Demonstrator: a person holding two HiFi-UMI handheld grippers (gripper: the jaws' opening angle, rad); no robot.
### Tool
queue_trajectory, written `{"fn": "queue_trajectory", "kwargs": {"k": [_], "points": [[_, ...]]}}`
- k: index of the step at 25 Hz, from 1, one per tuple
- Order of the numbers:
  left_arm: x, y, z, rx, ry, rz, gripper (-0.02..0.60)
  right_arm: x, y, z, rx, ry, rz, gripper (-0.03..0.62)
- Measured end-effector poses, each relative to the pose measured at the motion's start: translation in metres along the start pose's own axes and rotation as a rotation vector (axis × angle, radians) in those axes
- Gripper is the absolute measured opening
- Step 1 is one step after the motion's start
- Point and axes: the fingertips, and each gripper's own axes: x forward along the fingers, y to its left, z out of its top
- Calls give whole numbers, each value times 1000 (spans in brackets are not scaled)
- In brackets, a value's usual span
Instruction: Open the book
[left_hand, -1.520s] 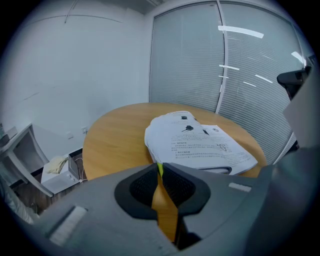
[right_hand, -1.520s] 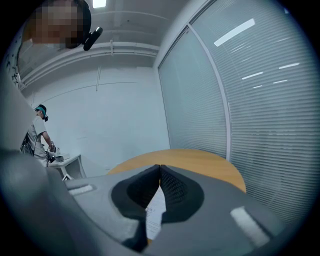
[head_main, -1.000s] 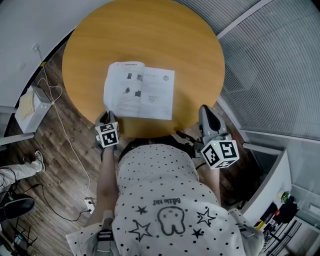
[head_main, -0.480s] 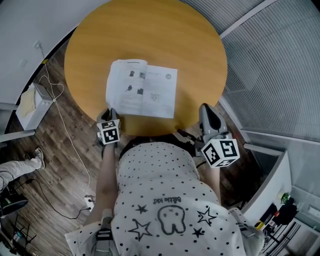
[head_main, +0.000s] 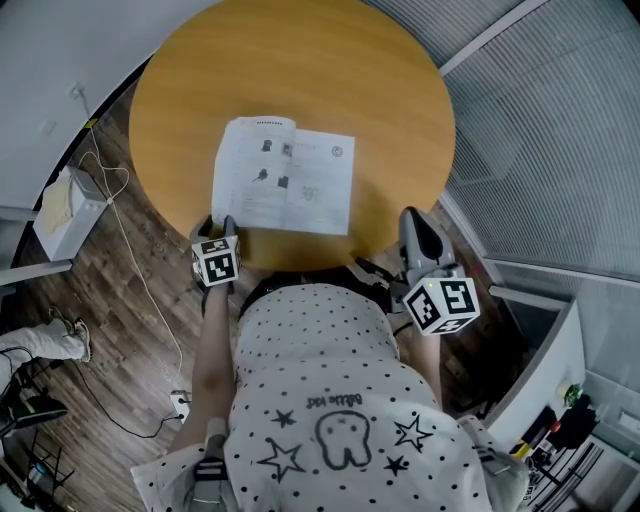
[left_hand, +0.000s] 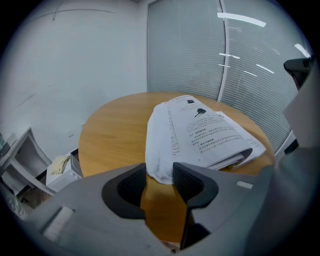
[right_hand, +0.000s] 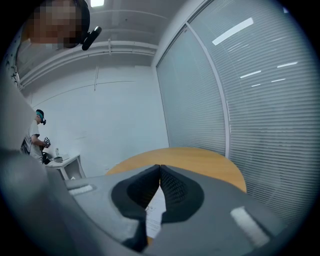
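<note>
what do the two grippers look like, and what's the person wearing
The left gripper and right gripper are smooth grey plastic. Each has two black dimpled pads set in rounded jaws and carries a white cube with black square markers. No cables show. The shirt is white with black dots and stars. The left jaws are opening, with the book's corner between them.

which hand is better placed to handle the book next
Left: the left gripper is at the book's near corner, fingers opening around a page corner. The right gripper is shut, away from the book.
</note>
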Motion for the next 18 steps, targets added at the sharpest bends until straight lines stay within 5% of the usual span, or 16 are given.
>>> {"fn": "queue_trajectory", "kwargs": {"k": [6, 18], "points": [[-5, 7, -1, -30, -18, 13, 247, 1, -1, 0, 1, -1, 4, 5], [-17, 6, 2, -47, -42, 12, 216, 2, 0, 2, -3, -3, 23, 5]]}}
